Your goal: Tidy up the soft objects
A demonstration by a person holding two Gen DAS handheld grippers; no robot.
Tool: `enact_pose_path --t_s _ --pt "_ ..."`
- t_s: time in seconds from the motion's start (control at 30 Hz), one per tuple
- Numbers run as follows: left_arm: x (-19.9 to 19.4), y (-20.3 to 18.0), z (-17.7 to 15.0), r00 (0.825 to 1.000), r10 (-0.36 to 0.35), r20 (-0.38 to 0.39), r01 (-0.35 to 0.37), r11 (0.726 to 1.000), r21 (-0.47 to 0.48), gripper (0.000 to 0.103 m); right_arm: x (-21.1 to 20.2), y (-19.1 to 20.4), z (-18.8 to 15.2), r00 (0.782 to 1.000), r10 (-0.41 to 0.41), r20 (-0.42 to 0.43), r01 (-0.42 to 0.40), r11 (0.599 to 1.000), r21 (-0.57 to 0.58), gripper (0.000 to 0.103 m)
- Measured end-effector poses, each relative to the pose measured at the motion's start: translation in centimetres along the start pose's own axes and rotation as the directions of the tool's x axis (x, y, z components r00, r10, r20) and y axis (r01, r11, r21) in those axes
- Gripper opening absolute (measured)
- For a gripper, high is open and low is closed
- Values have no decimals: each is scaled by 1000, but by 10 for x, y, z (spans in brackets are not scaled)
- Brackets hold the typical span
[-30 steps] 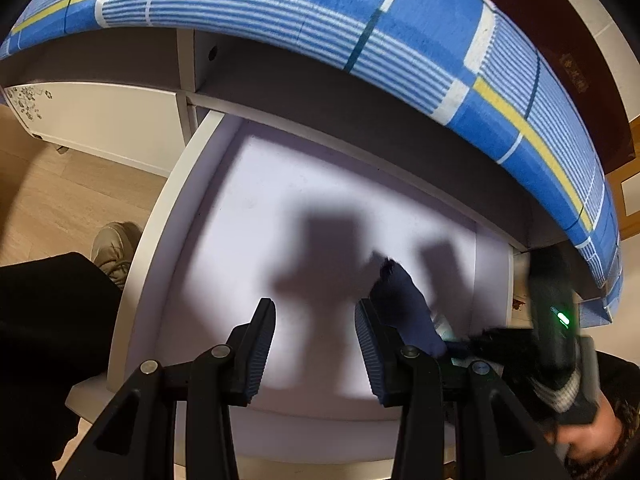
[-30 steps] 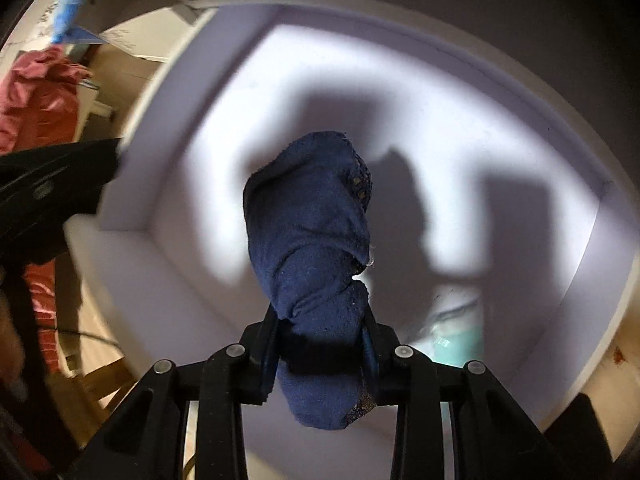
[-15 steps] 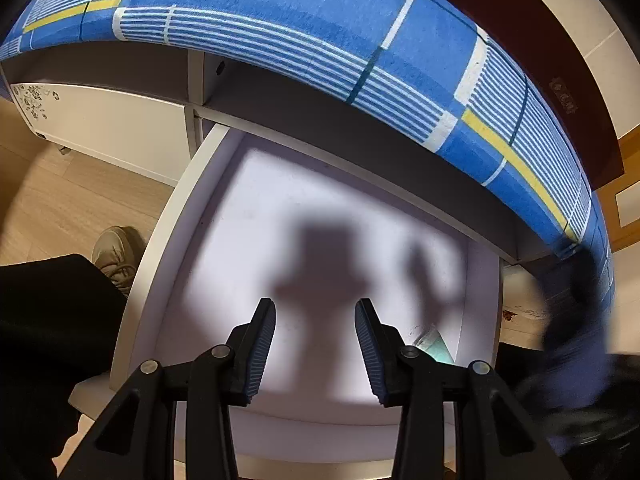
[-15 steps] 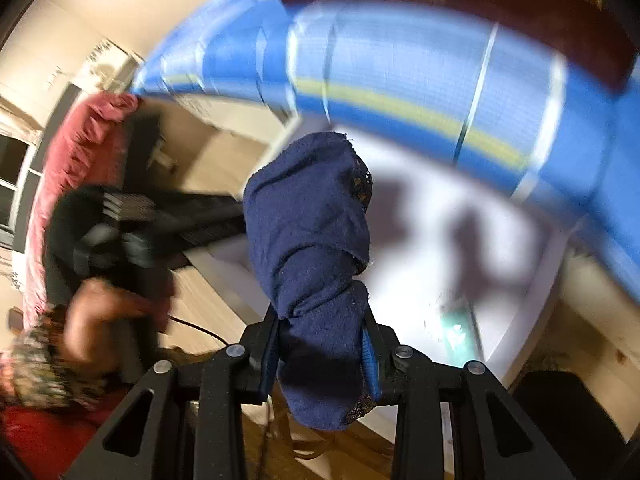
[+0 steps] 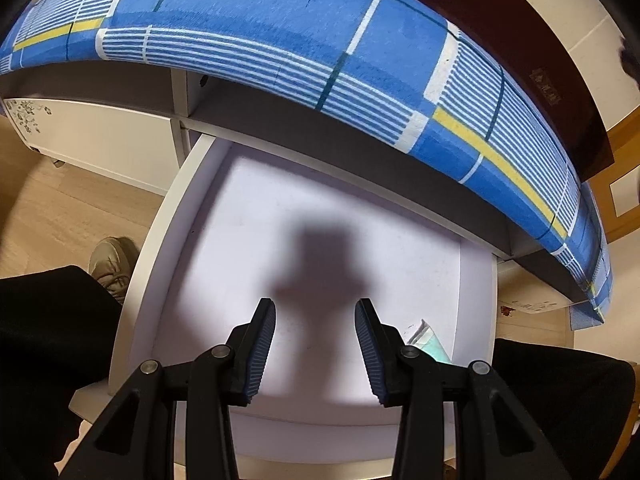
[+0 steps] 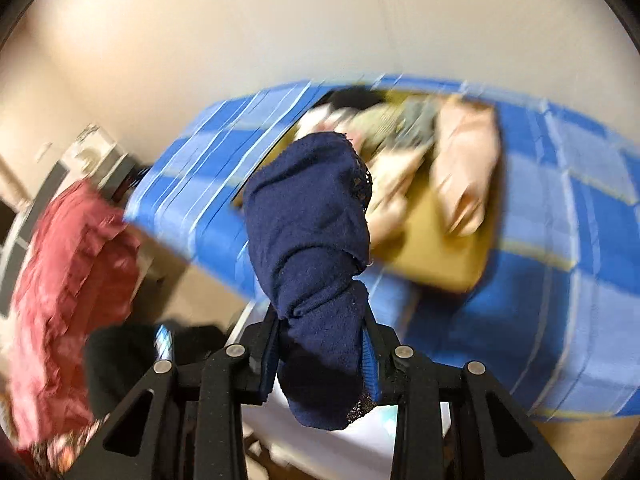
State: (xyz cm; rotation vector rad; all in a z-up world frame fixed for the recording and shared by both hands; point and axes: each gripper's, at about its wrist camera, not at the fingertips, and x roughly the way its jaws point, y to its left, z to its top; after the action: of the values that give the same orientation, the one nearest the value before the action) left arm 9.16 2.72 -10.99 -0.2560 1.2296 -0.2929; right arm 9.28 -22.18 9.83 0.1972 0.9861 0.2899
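My right gripper (image 6: 320, 336) is shut on a dark blue cloth (image 6: 308, 236), bunched upright between the pads, held high above the bed. Behind it a yellow box (image 6: 440, 252) on the blue plaid bedcover (image 6: 560, 300) holds several soft garments, pink and greenish (image 6: 464, 176); the view is motion-blurred. My left gripper (image 5: 316, 340) is open and empty over the white pulled-out drawer (image 5: 248, 216) under the bed.
The blue plaid mattress edge (image 5: 320, 52) overhangs the drawer. A pale green packet (image 5: 430, 340) lies in the drawer's near right corner. A shoe (image 5: 112, 264) and wood floor are at left. A red cloth (image 6: 68, 280) hangs at left in the right wrist view.
My right gripper has lifted the blue cloth out of the drawer and swung up toward the box on the bed. The left gripper has stayed over the drawer, open.
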Motion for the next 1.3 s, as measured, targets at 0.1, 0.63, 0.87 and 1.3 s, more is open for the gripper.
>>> enact_pose_path --t_s 0.1,0.63,0.87,1.3 --pt "0 0 0 1000 -9 -1 9 1000 2 41 -7 -20 34 997 -73 26 71 995 64 34" --pt "1 1 1 999 -42 -7 42 999 -3 41 58 -63 69 979 -206 8 200 957 211 52" --pt "3 -8 1 998 -55 -11 55 998 14 41 55 -46 72 970 -237 56 232 969 81 33" --pt "1 -1 3 997 -74 -8 74 997 -21 41 75 -43 83 934 -354 54 352 935 32 25"
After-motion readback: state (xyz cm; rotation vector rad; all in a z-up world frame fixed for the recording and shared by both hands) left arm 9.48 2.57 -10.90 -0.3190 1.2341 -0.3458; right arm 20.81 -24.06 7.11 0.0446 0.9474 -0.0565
